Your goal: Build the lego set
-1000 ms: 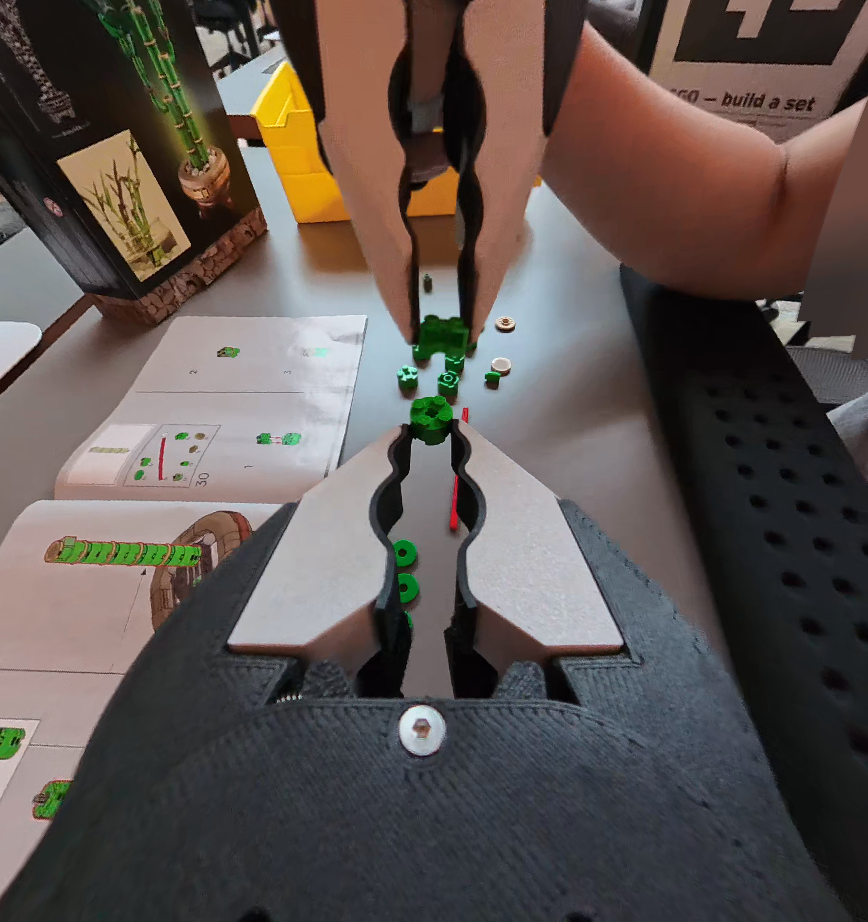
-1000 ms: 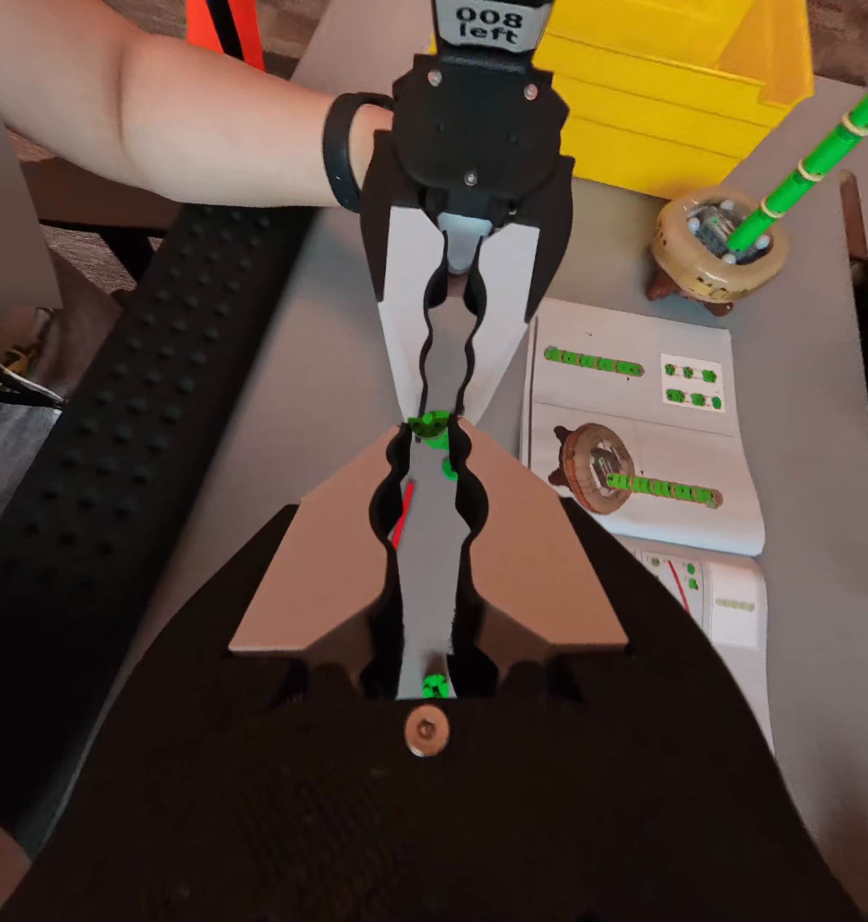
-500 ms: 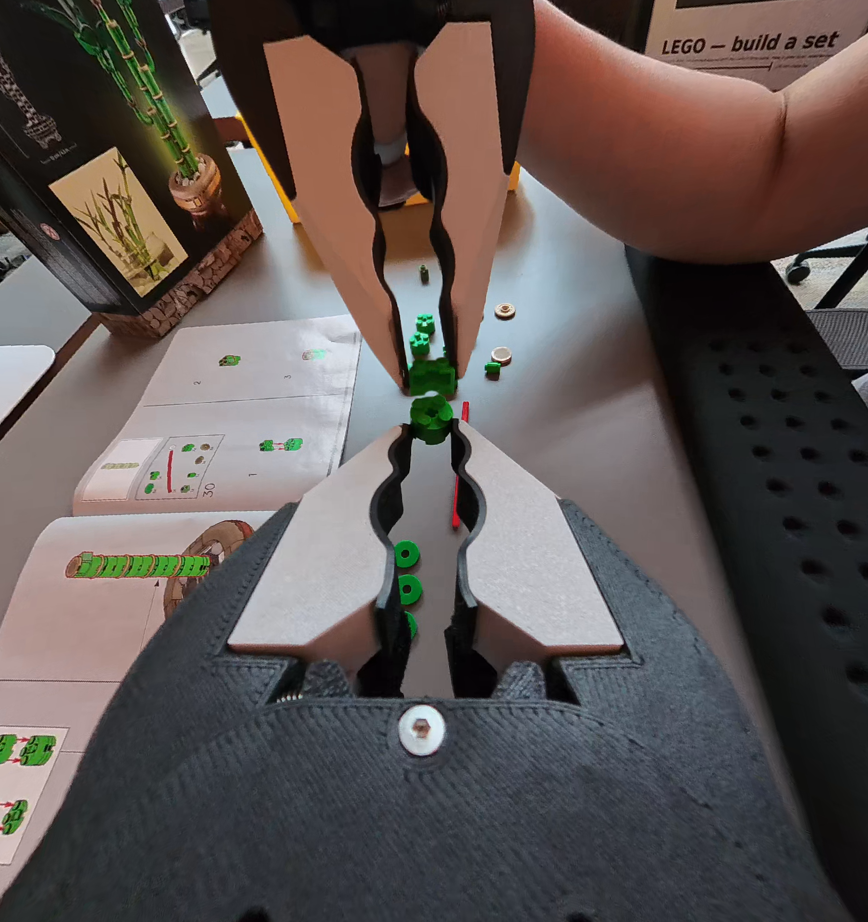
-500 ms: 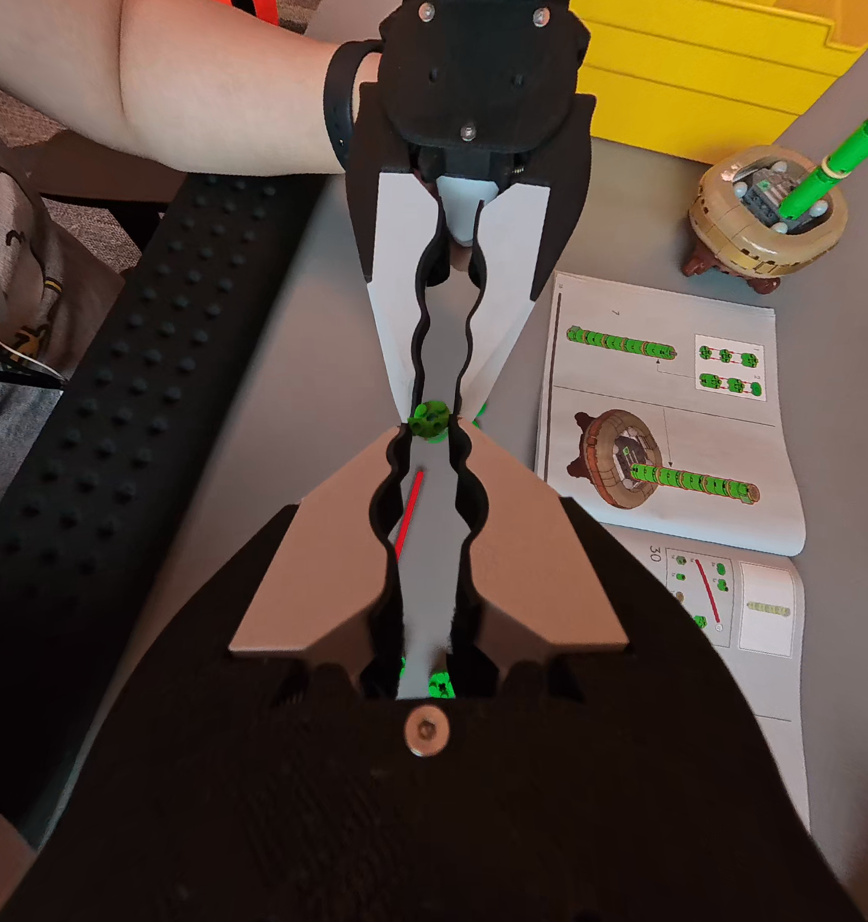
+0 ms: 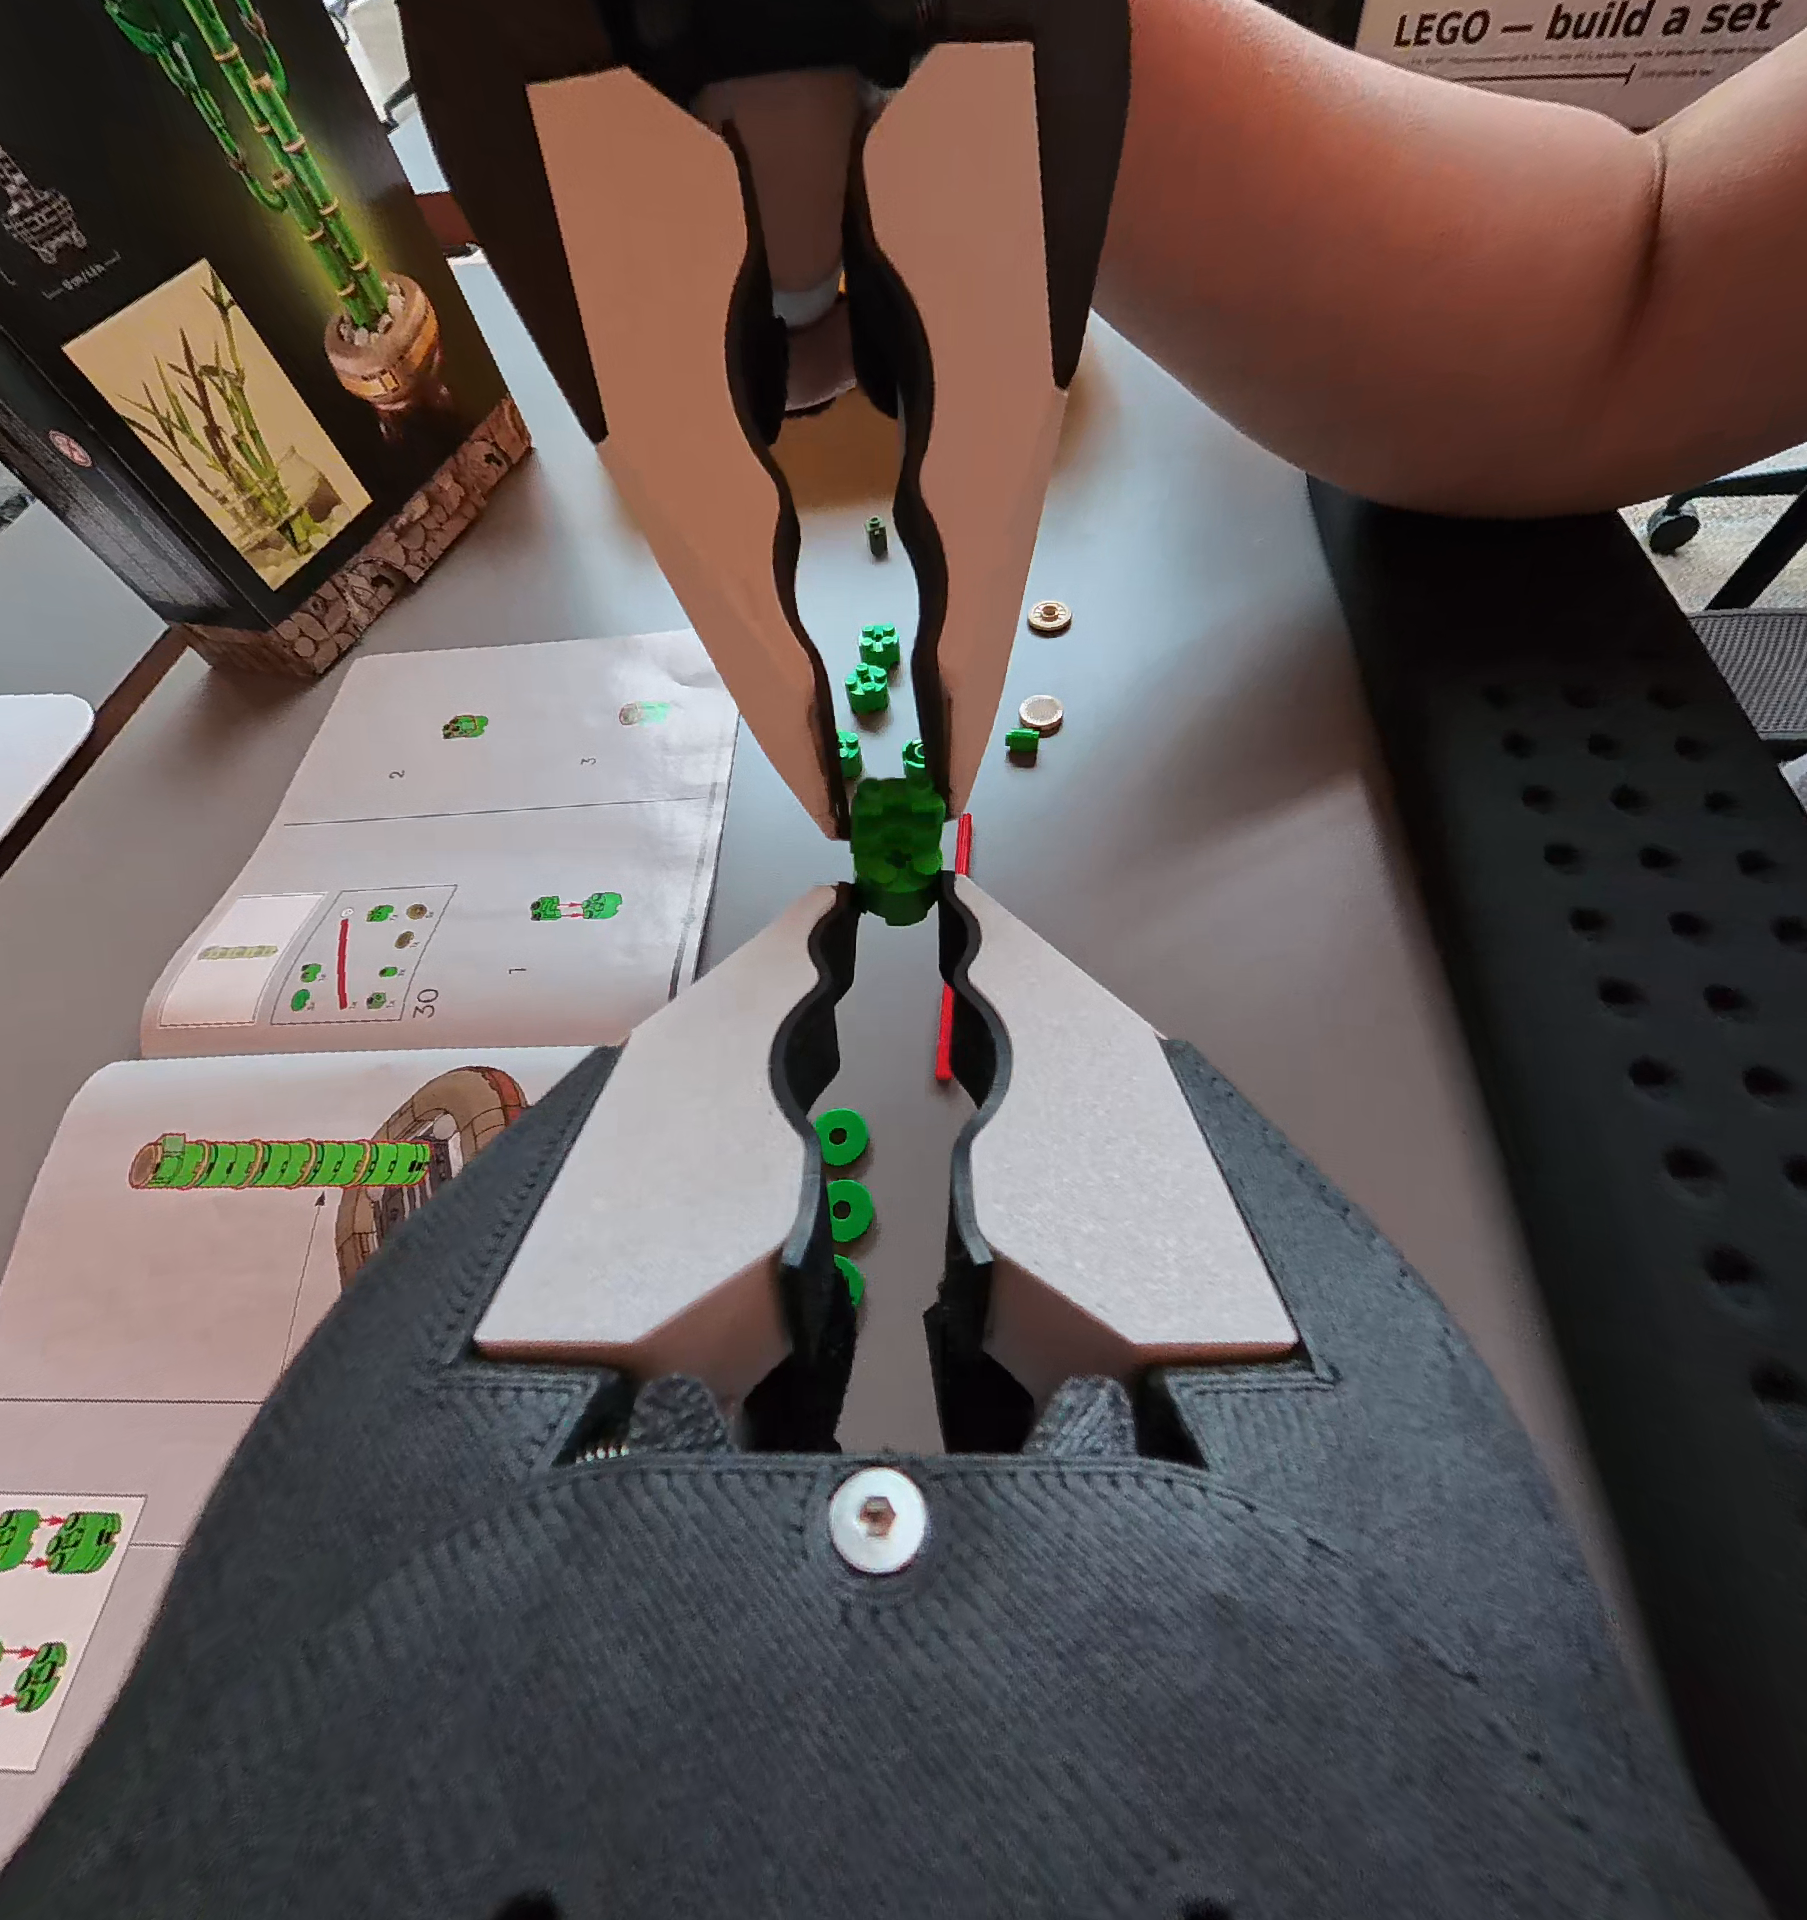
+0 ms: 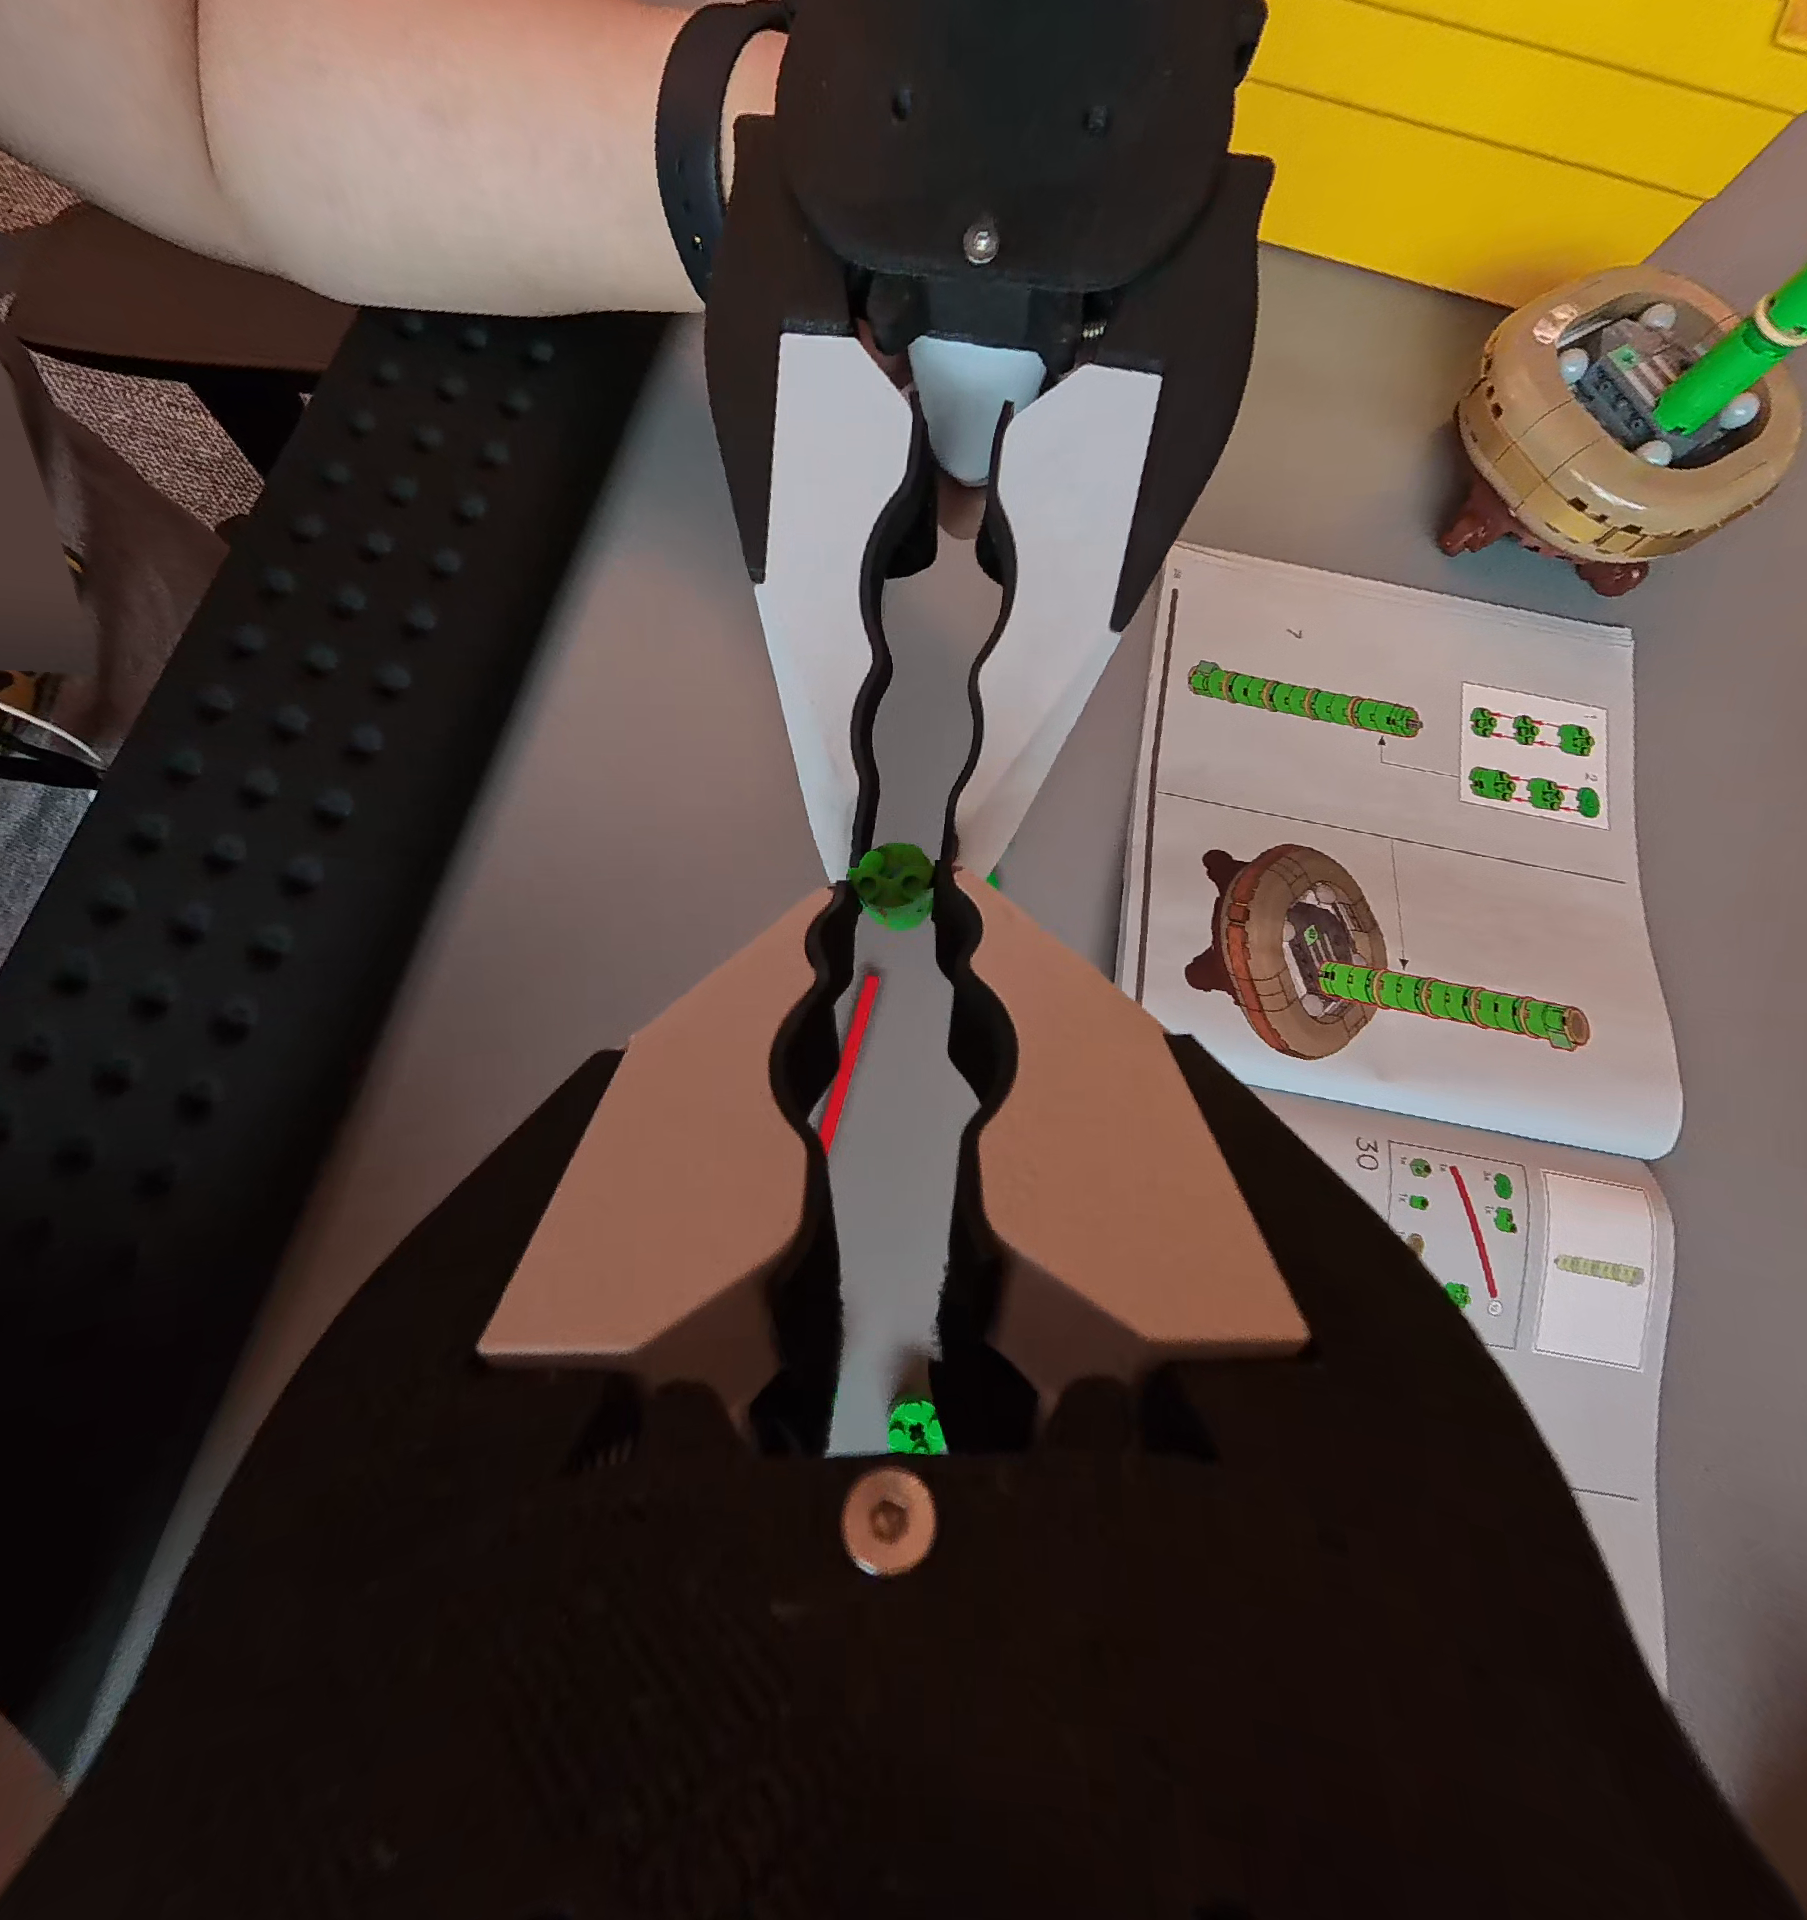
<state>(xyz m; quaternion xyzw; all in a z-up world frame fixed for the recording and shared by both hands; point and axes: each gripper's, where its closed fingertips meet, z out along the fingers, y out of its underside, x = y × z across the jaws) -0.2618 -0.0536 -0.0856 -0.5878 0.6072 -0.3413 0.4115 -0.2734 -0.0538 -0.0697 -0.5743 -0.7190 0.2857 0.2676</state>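
A grey table (image 5: 1138, 935) carried everything. On it lay an open instruction booklet (image 5: 483, 831), and a dark picture box (image 5: 203, 343) stood at its far end. Loose green bricks (image 5: 871, 665) sat in a small cluster, with two tan round studs (image 5: 1040, 713) and a small green piece (image 5: 1021, 740) just beside them. A thin red rod (image 5: 946, 1029) lay near three green rings (image 5: 840, 1138). A brown round pot model (image 6: 1626, 436) stood near a yellow bin (image 6: 1501, 135).
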